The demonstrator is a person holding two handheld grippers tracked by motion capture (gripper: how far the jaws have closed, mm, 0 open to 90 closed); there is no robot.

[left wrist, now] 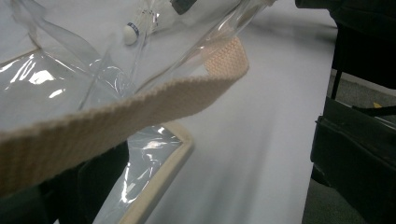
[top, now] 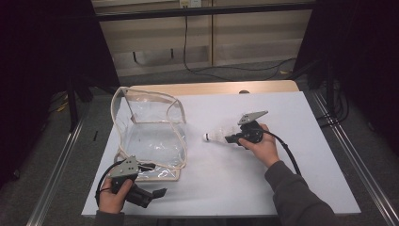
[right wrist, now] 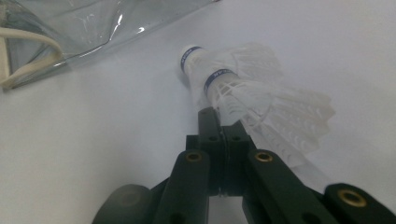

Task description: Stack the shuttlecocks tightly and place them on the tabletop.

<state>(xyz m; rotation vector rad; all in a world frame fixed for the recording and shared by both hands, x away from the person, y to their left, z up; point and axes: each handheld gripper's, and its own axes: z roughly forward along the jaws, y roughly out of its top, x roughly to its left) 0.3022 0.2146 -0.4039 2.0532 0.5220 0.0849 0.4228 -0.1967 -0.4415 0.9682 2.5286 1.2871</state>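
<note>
Two nested white plastic shuttlecocks (right wrist: 243, 88) with blue bands lie at the tip of my right gripper (right wrist: 212, 116). Its jaws are shut together on the skirt's edge. In the high view the shuttlecocks (top: 212, 136) point left, mid-table, with the right gripper (top: 229, 139) just to their right. A clear plastic bag (top: 150, 132) with beige trim stands open to their left. My left gripper (top: 157, 193) rests by the bag's front corner at the table's near edge. The bag's beige strap (left wrist: 140, 107) crosses close in front of its camera, hiding the jaws.
The white board (top: 282, 141) covers a wooden table; its front edge runs just below the left hand. Metal rails flank both sides. A black cable (top: 287, 150) trails from the right gripper across the board. Dark equipment (left wrist: 359, 149) stands off the table's edge.
</note>
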